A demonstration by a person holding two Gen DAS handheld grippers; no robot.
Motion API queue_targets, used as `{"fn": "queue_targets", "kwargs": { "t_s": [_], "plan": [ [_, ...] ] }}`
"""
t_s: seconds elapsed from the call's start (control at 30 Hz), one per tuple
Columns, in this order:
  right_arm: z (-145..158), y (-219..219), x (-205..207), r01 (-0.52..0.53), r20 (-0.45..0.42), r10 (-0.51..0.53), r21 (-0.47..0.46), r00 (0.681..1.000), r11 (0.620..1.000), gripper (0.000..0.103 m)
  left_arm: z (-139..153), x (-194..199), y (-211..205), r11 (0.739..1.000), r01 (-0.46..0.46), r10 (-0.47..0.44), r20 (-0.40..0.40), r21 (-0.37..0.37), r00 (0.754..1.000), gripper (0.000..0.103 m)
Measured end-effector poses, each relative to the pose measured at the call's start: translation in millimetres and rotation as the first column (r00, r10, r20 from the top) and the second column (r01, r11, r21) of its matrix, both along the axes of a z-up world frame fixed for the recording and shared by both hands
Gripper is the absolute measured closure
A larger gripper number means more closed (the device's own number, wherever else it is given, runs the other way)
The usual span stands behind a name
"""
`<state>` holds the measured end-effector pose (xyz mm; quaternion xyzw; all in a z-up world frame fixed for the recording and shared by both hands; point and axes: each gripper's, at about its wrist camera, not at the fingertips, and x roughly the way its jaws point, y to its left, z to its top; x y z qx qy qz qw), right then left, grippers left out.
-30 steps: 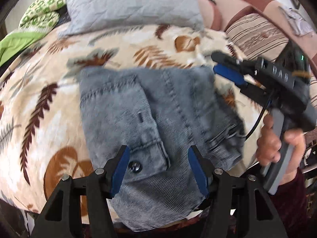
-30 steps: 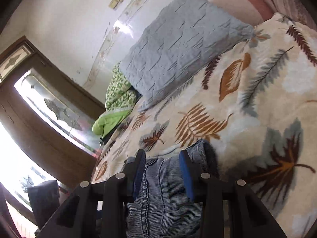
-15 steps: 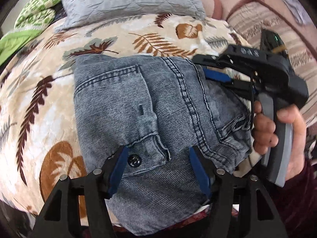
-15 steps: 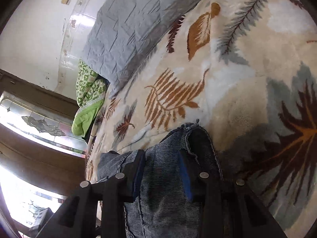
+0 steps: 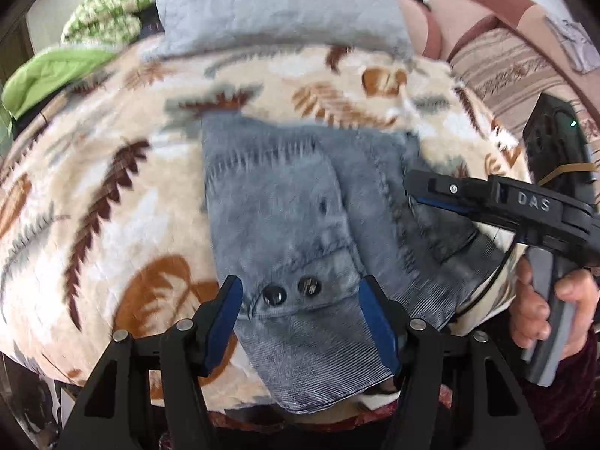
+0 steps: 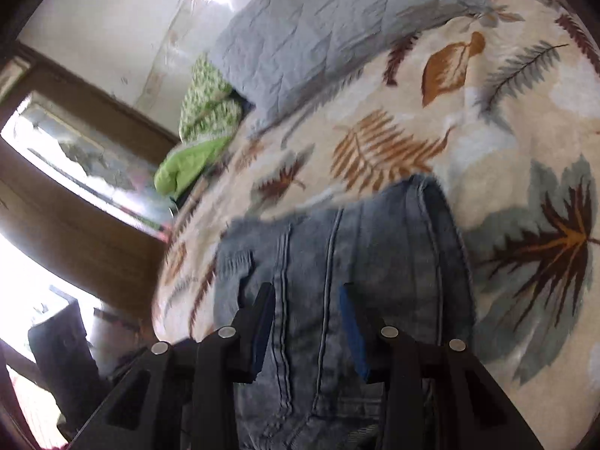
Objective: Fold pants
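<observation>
Since a moment earlier, right gripper (image 6: pixel 305 322) swung back; blurry, can't tell if it pinched the jeans (image 5: pixel 311 217). Left gripper (image 5: pixel 300 318) gaped wide, waistband between, lower frame.

Faded blue-grey denim is seen on the pants (image 5: pixel 300 202) between the blue-padded black left gripper (image 5: pixel 300 311) fingers, cream blanket (image 5: pixel 112 187) with brown and grey leaves underneath, pale grey quilted pillow (image 5: pixel 270 0) beyond, lime green cloth (image 5: pixel 48 71) far left

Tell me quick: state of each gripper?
Left gripper: jaws apart around the jeans waistband; grip cannot be told.
Right gripper: jaws astride a denim fold; grip unclear.
</observation>
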<state>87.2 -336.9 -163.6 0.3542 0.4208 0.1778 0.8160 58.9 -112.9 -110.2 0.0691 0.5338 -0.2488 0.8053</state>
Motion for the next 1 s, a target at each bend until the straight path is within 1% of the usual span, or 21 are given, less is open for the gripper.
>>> {"fn": "queue_targets", "kwargs": {
  "t_s": [0.07, 0.1, 0.13, 0.3, 0.37, 0.43, 0.5, 0.6, 0.67, 0.73, 0.77, 0.83, 0.9, 1.0],
  "plan": [
    [-7, 11, -1, -0.04, -0.056, 0.036, -0.063, 0.998, 0.997, 0.063, -13, 2, -1, 0.999, -0.006, 0.007, -0.022, 0.036, 1.0, 0.038],
    [-9, 13, -3, -0.044, -0.068, 0.038, -0.091, 0.997, 0.995, 0.065, -18, 1, -1, 0.999, -0.006, 0.007, -0.02, 0.053, 1.0, 0.037],
    [-10, 13, -5, -0.045, -0.073, 0.038, -0.103, 0.997, 0.994, 0.065, -19, 1, 0, 0.999, -0.004, 0.005, -0.02, 0.049, 1.0, 0.037],
    [-10, -1, -24, -0.053, -0.096, 0.044, -0.089, 0.994, 0.995, 0.065, -16, 6, 5, 0.999, -0.02, 0.021, -0.028, 0.044, 0.999, 0.037],
    [-11, -7, -31, -0.048, -0.103, 0.041, -0.058, 0.994, 0.997, 0.065, -9, 10, 9, 0.999, -0.041, 0.041, -0.007, 0.034, 0.999, 0.037],
    [-13, -12, -39, -0.049, -0.107, 0.042, -0.06, 0.993, 0.997, 0.065, -1, 16, 7, 0.999, -0.046, 0.046, 0.019, 0.022, 0.999, 0.037],
    [-16, -13, -44, -0.056, -0.108, 0.049, -0.062, 0.993, 0.996, 0.065, 6, 22, 3, 0.999, -0.042, 0.041, 0.046, 0.028, 0.998, 0.037],
    [-23, -12, -41, -0.067, -0.112, 0.059, -0.065, 0.992, 0.996, 0.065, 10, 33, -5, 0.999, -0.04, 0.037, 0.081, 0.034, 0.996, 0.037],
    [-25, -9, -38, -0.077, -0.105, 0.069, -0.08, 0.992, 0.994, 0.064, 8, 42, -13, 0.998, -0.039, 0.035, 0.098, 0.043, 0.995, 0.037],
    [-26, -8, -36, -0.088, -0.093, 0.08, -0.089, 0.992, 0.992, 0.064, -3, 54, -21, 0.997, -0.044, 0.038, 0.089, 0.066, 0.995, 0.037],
    [-28, -9, -35, -0.087, -0.093, 0.08, -0.079, 0.992, 0.993, 0.064, -8, 58, -23, 0.996, -0.044, 0.037, 0.084, 0.077, 0.996, 0.036],
    [-31, -12, -34, -0.082, -0.096, 0.077, -0.048, 0.992, 0.995, 0.064, -18, 63, -27, 0.993, -0.047, 0.037, 0.09, 0.109, 0.995, 0.03],
    [-33, -14, -34, -0.084, -0.095, 0.081, -0.032, 0.992, 0.996, 0.064, -27, 67, -29, 0.989, -0.053, 0.039, 0.104, 0.135, 0.994, 0.02],
    [-33, -14, -32, -0.085, -0.093, 0.083, -0.025, 0.992, 0.996, 0.064, -32, 71, -21, 0.992, -0.08, 0.074, 0.064, 0.094, 0.995, 0.018]
  ]
}}
